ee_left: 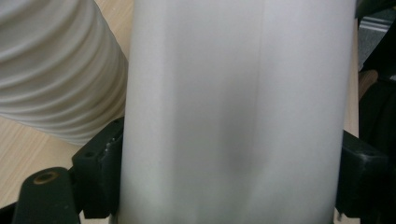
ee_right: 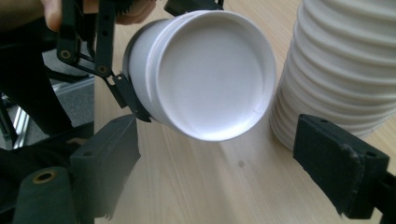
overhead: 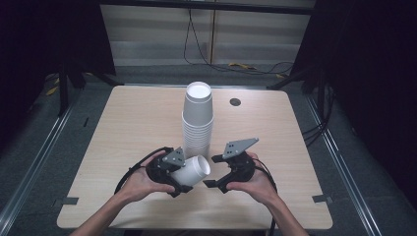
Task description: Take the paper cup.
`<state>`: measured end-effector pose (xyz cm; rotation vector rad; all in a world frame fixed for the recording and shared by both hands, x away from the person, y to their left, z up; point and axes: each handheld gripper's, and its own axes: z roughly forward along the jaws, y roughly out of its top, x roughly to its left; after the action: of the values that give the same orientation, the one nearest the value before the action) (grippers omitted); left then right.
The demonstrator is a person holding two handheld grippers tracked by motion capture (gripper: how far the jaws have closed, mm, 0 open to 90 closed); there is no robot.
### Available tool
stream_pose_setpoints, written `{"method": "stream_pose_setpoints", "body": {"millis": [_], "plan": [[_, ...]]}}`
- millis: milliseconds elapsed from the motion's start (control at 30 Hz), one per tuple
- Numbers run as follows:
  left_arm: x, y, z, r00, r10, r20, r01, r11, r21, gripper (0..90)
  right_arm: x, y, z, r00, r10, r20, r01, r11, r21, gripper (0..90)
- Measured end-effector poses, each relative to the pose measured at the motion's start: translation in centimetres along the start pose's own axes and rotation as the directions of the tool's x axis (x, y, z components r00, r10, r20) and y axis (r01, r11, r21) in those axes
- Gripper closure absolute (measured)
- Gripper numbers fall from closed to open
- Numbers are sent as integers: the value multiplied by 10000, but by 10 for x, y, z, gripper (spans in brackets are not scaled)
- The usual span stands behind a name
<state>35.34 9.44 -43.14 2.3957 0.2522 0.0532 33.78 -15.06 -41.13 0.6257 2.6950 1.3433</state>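
Paper cup [overhead: 191,171] sat sideways just in front of the cup stack [overhead: 197,120], squeezed in the left gripper [overhead: 183,173]; right gripper [overhead: 214,171] gaped empty, so I'd grab gently by the rim.

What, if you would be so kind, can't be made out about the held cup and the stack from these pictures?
- Held cup, left gripper view: rim and base are cut off by the picture's edges; the wall is close and blurred.
- Held cup's open mouth, right gripper view: it faces away, toward the left gripper; its base faces the camera.
- Stack of cups, high view: the rims are too small to count; both gripper views cut off its top.
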Motion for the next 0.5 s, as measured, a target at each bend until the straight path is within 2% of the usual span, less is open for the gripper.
{"method": "stream_pose_setpoints", "body": {"millis": [100, 167, 267, 333, 500], "plan": [[-2, 0, 1, 10000, 68, 64, -69, 9999, 147, 152, -1, -1, 3, 10000, -61, 28, 60, 9994, 353, 145], [-3, 0, 2, 9999, -118, 73, 116, 9995, 292, 152, -1, -2, 5, 9999, -139, -7, 139, 9973, 721, 146], [-4, 0, 4, 9995, -162, 262, 150, 9989, 440, 152, 1, -2, 10, 9986, -420, 315, 377, 9913, 1261, 162], [-4, 1, 5, 9997, -6, 238, -9, 9981, 621, 152, 4, -2, 13, 9988, -466, 168, 437, 9883, 1461, 161], [-6, 1, 7, 9992, 324, 220, -344, 9944, 998, 152, 6, 0, 19, 9945, -988, 340, 900, 9756, 2002, 176]]}}
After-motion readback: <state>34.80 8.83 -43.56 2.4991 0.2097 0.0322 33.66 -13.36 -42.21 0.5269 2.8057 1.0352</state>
